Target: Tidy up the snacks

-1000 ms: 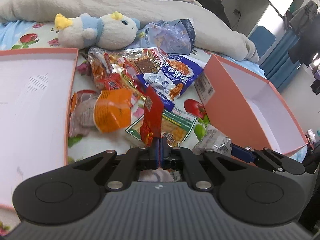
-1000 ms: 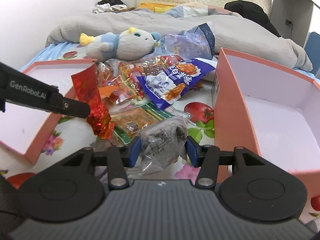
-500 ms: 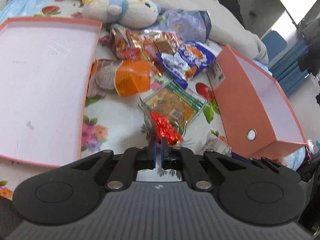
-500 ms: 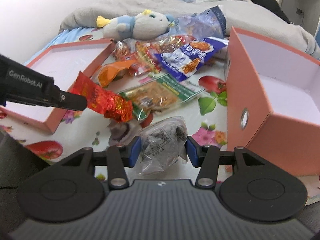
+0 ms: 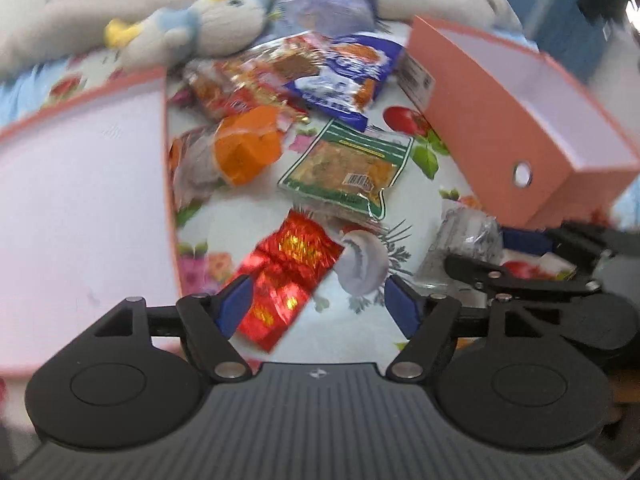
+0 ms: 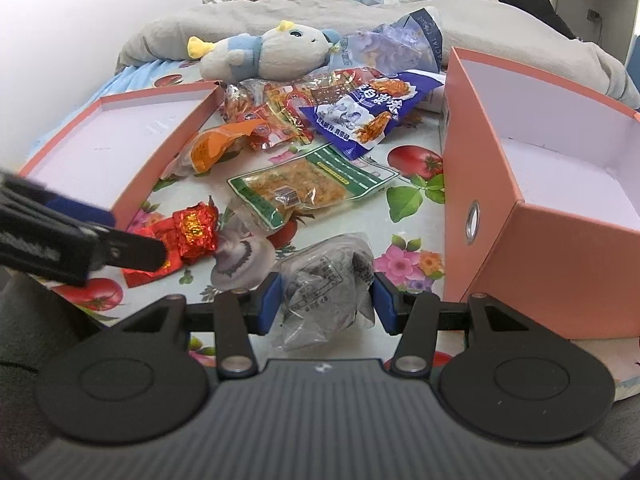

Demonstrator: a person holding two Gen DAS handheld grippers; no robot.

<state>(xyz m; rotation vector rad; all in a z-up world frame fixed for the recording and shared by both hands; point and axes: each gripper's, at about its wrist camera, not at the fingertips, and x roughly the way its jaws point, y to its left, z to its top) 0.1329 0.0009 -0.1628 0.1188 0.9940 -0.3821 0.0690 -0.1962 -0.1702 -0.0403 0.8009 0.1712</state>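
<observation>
- With left gripper [image 5: 316,304] spread wide over red packet [image 5: 286,276] beside lid [image 5: 80,200], regrip mid-packet.
- With right gripper [image 6: 326,300] pinching clear bag [image 6: 324,280] beside box [image 6: 500,200], lift clear of wall before releasing inside.

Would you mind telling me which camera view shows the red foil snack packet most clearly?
The left wrist view: the red foil packet lies flat and unobstructed between the open left gripper fingers, though slightly blurred. In the right wrist view it is sharper but smaller, crumpled-looking and partly hidden behind the left gripper's finger.
</observation>
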